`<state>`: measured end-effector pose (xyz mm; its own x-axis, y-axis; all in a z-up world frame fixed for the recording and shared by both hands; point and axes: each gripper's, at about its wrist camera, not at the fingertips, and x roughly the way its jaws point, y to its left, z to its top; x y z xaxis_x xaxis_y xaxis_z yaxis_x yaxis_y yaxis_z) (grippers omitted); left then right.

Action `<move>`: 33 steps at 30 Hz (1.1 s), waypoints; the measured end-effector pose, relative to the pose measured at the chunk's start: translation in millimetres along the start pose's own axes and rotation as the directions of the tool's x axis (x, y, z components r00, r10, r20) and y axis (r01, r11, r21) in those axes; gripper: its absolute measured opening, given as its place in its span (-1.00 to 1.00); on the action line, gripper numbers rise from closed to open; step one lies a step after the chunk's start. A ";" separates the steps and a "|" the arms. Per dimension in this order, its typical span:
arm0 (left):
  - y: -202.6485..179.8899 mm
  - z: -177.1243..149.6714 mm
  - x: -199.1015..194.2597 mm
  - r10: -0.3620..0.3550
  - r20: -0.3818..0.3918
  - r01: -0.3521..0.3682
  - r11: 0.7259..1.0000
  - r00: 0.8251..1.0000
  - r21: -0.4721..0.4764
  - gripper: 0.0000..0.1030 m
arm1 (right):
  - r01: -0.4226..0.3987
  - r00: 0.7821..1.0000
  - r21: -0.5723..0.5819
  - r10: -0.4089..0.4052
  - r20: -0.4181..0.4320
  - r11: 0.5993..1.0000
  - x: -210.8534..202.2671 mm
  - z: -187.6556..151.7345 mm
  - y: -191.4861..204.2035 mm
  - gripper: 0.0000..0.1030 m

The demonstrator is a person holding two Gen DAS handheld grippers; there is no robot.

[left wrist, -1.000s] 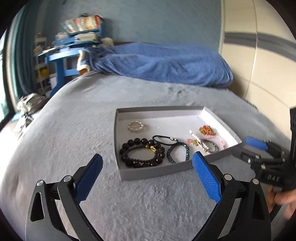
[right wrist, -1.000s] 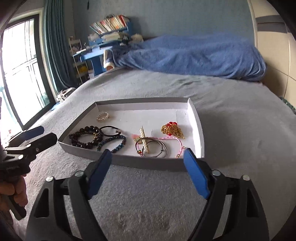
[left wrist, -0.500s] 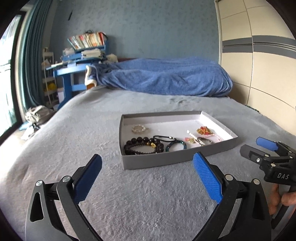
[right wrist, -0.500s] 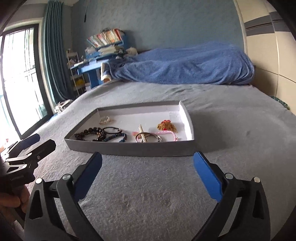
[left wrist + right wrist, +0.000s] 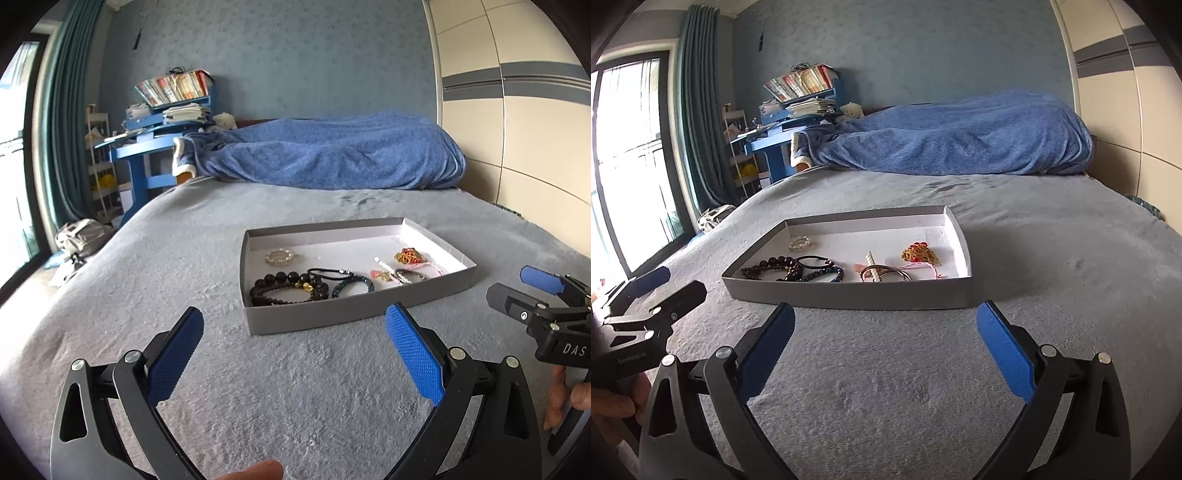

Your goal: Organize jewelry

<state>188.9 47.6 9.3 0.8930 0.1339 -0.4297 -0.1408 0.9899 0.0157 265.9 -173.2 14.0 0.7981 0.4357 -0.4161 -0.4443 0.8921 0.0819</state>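
Observation:
A shallow grey box tray (image 5: 332,321) (image 5: 849,297) lies on the grey bed cover. In it are a pearl ring bracelet (image 5: 279,256) (image 5: 800,243), black bead bracelets (image 5: 284,288) (image 5: 768,267), a black hair tie (image 5: 328,273), a dark blue bead bracelet (image 5: 352,286) (image 5: 827,275), metal bangles (image 5: 882,275) and a gold and red charm (image 5: 406,255) (image 5: 919,254). My left gripper (image 5: 293,354) is open and empty, short of the tray's near left corner. My right gripper (image 5: 884,354) is open and empty, short of the tray's near wall.
A rumpled blue blanket (image 5: 332,155) (image 5: 960,140) lies at the head of the bed. A blue desk with books (image 5: 162,122) stands at the far left. A cream wardrobe (image 5: 517,129) runs along the right. The grey bed cover (image 5: 1052,258) spreads around the tray.
Both grippers have drawn back from the tray and dropped lower, so the tray looks farther and flatter. Both stayed open. The jewelry has not moved.

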 end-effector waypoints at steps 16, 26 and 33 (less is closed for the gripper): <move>2.5 0.3 -1.2 0.003 0.001 -0.003 1.000 1.000 -0.007 0.90 | 0.000 1.000 -0.027 -0.001 -0.013 1.000 1.6 -0.9 7.9 0.89; 3.4 -1.4 -1.3 0.001 0.000 -0.001 1.000 1.000 0.000 0.90 | -0.003 1.000 -0.028 0.003 -0.015 1.000 1.7 -1.2 8.8 0.89; 2.4 -2.1 -0.4 -0.001 0.000 0.001 1.000 1.000 0.005 0.90 | -0.004 1.000 -0.025 0.003 -0.019 1.000 1.9 -1.4 9.1 0.89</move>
<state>187.3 49.8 7.6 0.8932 0.1327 -0.4296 -0.1378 0.9903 0.0194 262.8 -164.4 12.7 0.7887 0.4360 -0.4333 -0.4573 0.8873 0.0605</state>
